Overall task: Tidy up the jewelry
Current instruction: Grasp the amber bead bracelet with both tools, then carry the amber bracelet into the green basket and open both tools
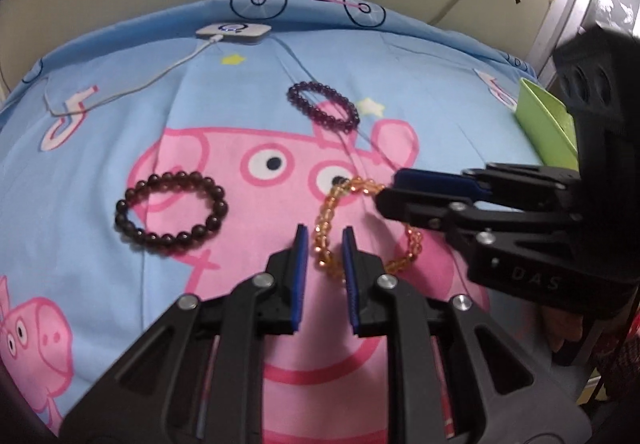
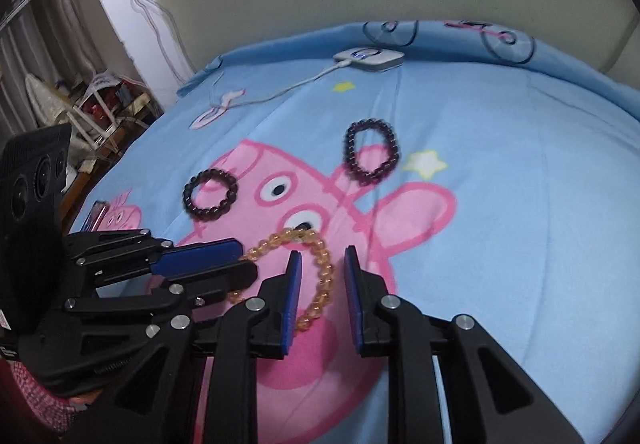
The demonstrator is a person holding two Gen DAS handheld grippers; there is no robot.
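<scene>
An amber bead bracelet lies on the blue cartoon-pig sheet. My left gripper is open, its jaws either side of the bracelet's left strand. My right gripper is open too, its jaws either side of the bracelet's right strand. Each gripper shows in the other's view, the right one in the left wrist view and the left one in the right wrist view. A dark brown bead bracelet lies to the left and shows in the right view too. A purple bead bracelet lies farther back, also in the right view.
A white charging device with a cable sits at the sheet's far edge by the wall. A green tray lies at the right edge. A cluttered rack stands off the bed's left side.
</scene>
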